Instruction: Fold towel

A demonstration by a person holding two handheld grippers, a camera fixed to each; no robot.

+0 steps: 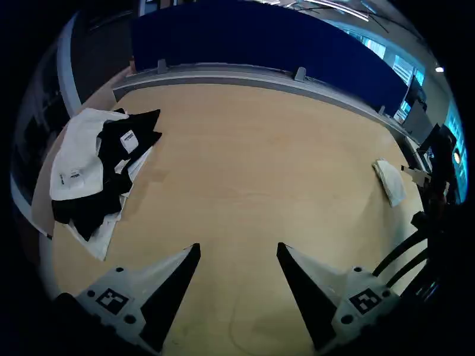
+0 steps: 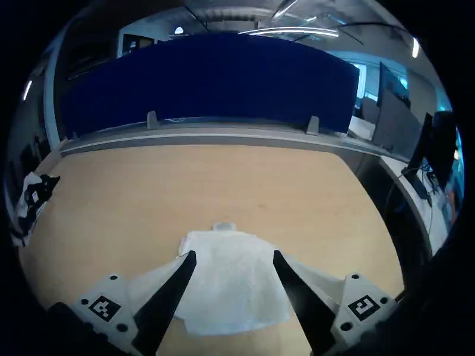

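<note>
A folded white towel (image 2: 228, 279) lies flat on the wooden table (image 2: 196, 190) near its front edge, a small tag at its far side. My right gripper (image 2: 233, 260) hovers open over it, fingers spread to either side and apart from the cloth. In the left gripper view the same towel (image 1: 390, 181) is a small white fold at the table's right edge. My left gripper (image 1: 237, 252) is open above bare tabletop (image 1: 249, 154), holding nothing.
A pile of black and white towels (image 1: 98, 175) sits at the table's left end, seen small as the pile (image 2: 32, 199) in the right gripper view. A blue partition (image 2: 208, 83) runs along the back. A black chair (image 1: 427, 261) stands at the right.
</note>
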